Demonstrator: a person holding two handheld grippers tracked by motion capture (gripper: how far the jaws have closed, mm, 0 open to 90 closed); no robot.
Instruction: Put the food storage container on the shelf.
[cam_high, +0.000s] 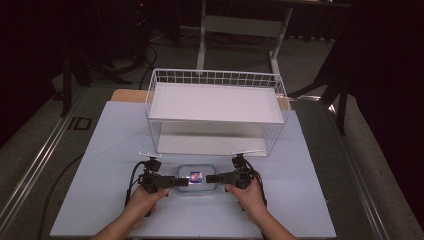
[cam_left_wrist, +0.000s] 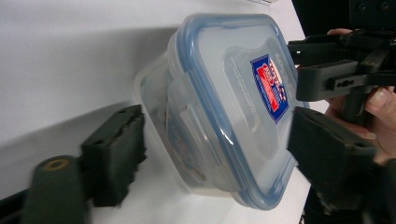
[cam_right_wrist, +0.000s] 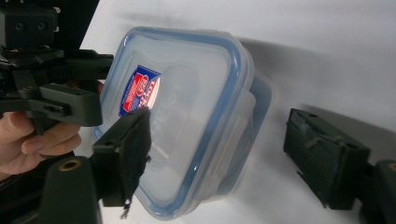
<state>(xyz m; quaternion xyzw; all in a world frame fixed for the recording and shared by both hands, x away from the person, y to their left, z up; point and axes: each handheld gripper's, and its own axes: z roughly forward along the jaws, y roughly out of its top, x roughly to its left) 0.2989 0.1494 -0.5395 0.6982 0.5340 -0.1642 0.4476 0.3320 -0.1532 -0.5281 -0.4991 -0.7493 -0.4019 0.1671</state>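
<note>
flanking lidded container (cam_high: 196, 179), both claws (seemingly) untouching.

My left gripper (cam_high: 183, 182) and right gripper (cam_high: 211, 177) point inward at each other (both hands low), fingers (cam_left_wrist: 116, 156) parted.

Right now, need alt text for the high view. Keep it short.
A person's two hands hold the left gripper and right gripper against opposite ends of a small clear lidded container on a white table. A white wire basket stands behind it.
</note>
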